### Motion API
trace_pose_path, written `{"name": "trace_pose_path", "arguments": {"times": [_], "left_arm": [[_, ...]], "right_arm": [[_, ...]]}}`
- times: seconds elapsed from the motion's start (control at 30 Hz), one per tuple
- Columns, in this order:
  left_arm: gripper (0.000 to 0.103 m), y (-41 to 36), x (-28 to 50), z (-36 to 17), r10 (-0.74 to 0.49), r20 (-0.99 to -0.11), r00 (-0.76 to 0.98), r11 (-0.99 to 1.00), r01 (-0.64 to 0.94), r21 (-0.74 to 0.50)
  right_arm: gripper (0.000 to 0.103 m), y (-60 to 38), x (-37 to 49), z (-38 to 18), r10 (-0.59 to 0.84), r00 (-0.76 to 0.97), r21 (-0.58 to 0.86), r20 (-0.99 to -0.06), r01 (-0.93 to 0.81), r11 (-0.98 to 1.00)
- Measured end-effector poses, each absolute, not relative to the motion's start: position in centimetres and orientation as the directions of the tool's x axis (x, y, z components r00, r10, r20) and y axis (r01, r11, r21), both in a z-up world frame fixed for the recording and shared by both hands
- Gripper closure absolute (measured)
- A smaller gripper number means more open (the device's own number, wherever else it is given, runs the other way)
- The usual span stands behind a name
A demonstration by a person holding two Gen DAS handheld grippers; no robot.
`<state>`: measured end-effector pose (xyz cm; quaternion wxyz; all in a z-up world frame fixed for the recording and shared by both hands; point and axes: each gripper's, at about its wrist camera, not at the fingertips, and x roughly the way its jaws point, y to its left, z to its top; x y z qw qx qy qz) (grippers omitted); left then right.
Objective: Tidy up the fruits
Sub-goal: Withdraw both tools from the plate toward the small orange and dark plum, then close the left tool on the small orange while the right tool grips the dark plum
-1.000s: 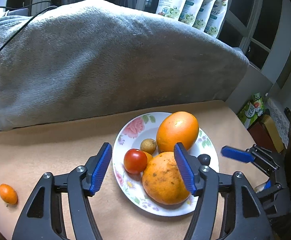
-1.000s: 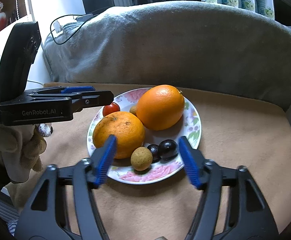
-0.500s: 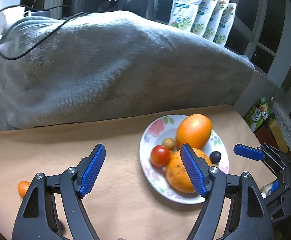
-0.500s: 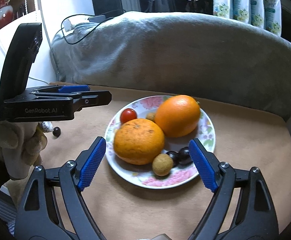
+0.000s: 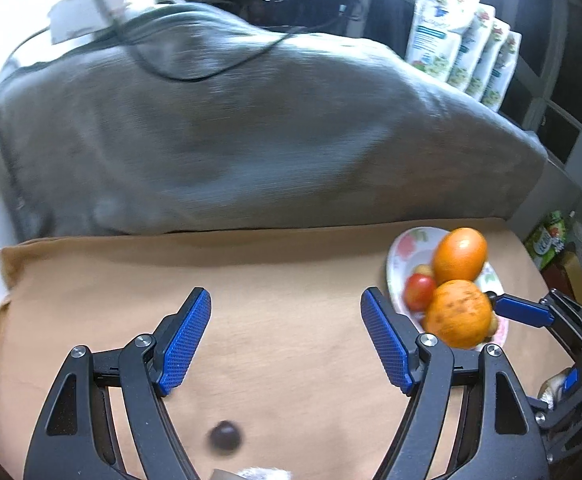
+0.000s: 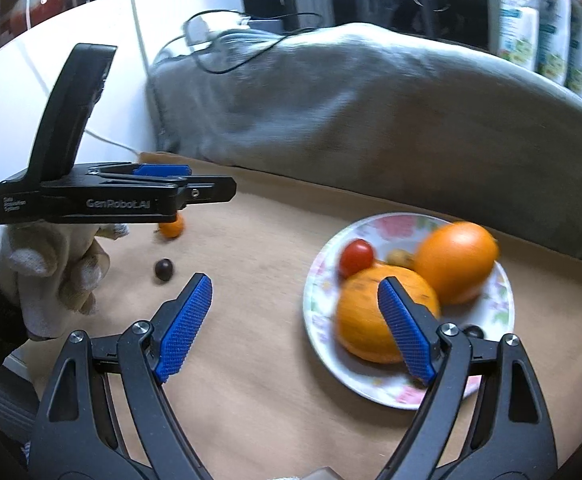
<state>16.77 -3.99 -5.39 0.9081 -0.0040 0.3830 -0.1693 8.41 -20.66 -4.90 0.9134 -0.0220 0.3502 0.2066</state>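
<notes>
A floral plate (image 6: 315, 304) on the tan cloth holds two oranges (image 6: 455, 268), a cherry tomato (image 6: 355, 256), a small brown fruit (image 6: 399, 257) and dark grapes (image 6: 473, 330). The plate also shows at the right of the left wrist view (image 5: 397, 252). A loose dark grape (image 5: 225, 435) lies low between my left fingers; it also shows in the right wrist view (image 6: 164, 269). A small orange fruit (image 6: 172, 228) lies behind it, partly hidden by the left gripper. My left gripper (image 5: 287, 338) is open and empty above the cloth. My right gripper (image 6: 295, 326) is open and empty, left of the plate.
A big grey blanket-covered cushion (image 5: 231, 128) runs along the back with a black cable (image 5: 179, 68) over it. White refill pouches (image 5: 463, 52) stand behind at the right. The cloth's left edge (image 5: 3, 280) meets a white surface.
Both grippers have pulled back and swung left, away from the plate. The plate has slid to the right in both views and the loose dark grape has come into view.
</notes>
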Motion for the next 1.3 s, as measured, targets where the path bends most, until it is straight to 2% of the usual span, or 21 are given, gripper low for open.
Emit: {"name": "trace_pose_path", "arguments": {"times": [0.4,0.57,0.7,0.77,0.93,1.0,1.03,1.13,1.3], "left_arm": [[0.025,3.0,16.5,-7.9,-0.208,-0.741,0.638,0.977,0.168,-0.130],[0.026,5.0,16.0,-9.1,-0.210,-0.751,0.625,0.978,0.137,-0.159],[0.031,5.9,15.6,-10.0,-0.225,-0.755,0.616,0.974,0.131,-0.183],[0.035,6.1,15.5,-10.4,-0.236,-0.757,0.609,0.971,0.131,-0.198],[0.046,6.0,15.4,-11.4,-0.261,-0.764,0.590,0.965,0.143,-0.219],[0.051,6.0,15.4,-11.7,-0.268,-0.765,0.586,0.963,0.145,-0.226],[0.051,6.0,15.5,-11.8,-0.273,-0.765,0.584,0.962,0.145,-0.233],[0.052,5.7,15.6,-11.9,-0.284,-0.765,0.578,0.958,0.149,-0.243],[0.057,4.6,16.2,-12.1,-0.297,-0.764,0.572,0.955,0.161,-0.250]], "right_arm": [[0.016,-12.9,9.0,-6.6,0.444,0.583,0.114,-0.680,-0.513,0.850],[0.016,-10.6,9.3,-7.3,0.451,0.559,0.111,-0.696,-0.536,0.837],[0.016,-9.3,9.6,-7.9,0.454,0.541,0.108,-0.708,-0.551,0.827],[0.022,-8.7,9.9,-8.3,0.455,0.529,0.110,-0.716,-0.559,0.822],[0.025,-7.5,10.5,-9.2,0.462,0.504,0.118,-0.730,-0.572,0.812],[0.035,-7.1,10.7,-9.5,0.463,0.492,0.121,-0.737,-0.578,0.807],[0.039,-7.0,10.8,-9.7,0.464,0.485,0.124,-0.741,-0.581,0.804],[0.039,-6.6,11.0,-10.1,0.465,0.479,0.124,-0.745,-0.584,0.802],[0.047,-6.4,11.8,-10.5,0.469,0.465,0.132,-0.751,-0.590,0.797]]}}
